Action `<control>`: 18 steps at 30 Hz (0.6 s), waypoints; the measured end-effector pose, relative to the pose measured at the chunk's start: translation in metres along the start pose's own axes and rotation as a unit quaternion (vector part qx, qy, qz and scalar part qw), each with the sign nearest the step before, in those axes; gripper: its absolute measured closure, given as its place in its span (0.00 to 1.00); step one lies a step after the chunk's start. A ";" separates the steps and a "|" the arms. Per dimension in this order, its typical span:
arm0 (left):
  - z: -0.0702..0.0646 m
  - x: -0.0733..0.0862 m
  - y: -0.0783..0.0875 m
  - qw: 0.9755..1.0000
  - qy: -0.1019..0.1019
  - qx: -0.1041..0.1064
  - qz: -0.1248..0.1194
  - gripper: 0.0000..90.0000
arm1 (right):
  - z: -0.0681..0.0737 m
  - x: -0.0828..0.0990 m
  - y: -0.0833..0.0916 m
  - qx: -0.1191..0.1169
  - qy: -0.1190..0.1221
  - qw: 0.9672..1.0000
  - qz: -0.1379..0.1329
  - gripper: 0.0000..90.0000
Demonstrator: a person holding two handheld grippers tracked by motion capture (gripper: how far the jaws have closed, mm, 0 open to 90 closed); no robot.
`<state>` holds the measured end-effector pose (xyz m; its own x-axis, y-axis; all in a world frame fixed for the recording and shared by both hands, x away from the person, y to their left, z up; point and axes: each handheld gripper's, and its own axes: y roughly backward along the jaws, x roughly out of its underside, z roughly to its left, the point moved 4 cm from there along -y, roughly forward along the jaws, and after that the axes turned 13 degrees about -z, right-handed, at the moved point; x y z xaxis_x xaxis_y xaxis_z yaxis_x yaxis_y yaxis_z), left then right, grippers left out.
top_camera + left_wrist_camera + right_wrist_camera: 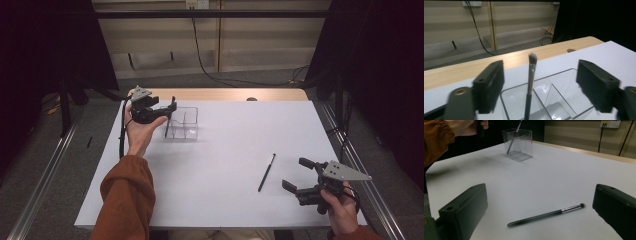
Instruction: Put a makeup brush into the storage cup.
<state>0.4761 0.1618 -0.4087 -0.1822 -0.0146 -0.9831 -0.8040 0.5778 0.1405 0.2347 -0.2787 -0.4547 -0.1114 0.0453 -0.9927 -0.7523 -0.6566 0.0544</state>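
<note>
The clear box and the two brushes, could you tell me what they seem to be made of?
Box: likely clear glossy plastic; the table shows through. Brush in it: dark handle, shiny metal-looking collar, pale soft bristles. Brush on the table: glossy black handle, probably plastic or lacquered wood, silvery collar.

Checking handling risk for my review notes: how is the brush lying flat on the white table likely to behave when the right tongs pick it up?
The brush looks thin, straight and stiff, so it likely lifts without bending. Its round handle lies free on the smooth table, so a nudge from the open right tongs may roll it. It seems light, and a grip far from its middle could let it tilt.
</note>
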 end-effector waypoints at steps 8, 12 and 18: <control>-0.007 -0.007 0.006 1.000 0.017 0.013 -0.007 0.06 | -0.001 0.000 0.000 -0.003 0.000 1.000 -0.001 0.00; -0.008 -0.006 0.011 1.000 0.007 0.018 -0.009 0.04 | -0.001 0.000 0.000 -0.004 0.000 1.000 0.001 0.00; -0.010 -0.005 0.018 1.000 0.008 0.022 -0.015 0.04 | -0.002 0.001 0.001 0.003 -0.001 1.000 0.000 0.00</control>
<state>0.4564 0.1640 -0.4004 -0.1671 -0.0460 -0.9849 -0.7840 0.6119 0.1045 0.2351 -0.2814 -0.4557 -0.1123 0.0476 -0.9925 -0.7556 -0.6527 0.0542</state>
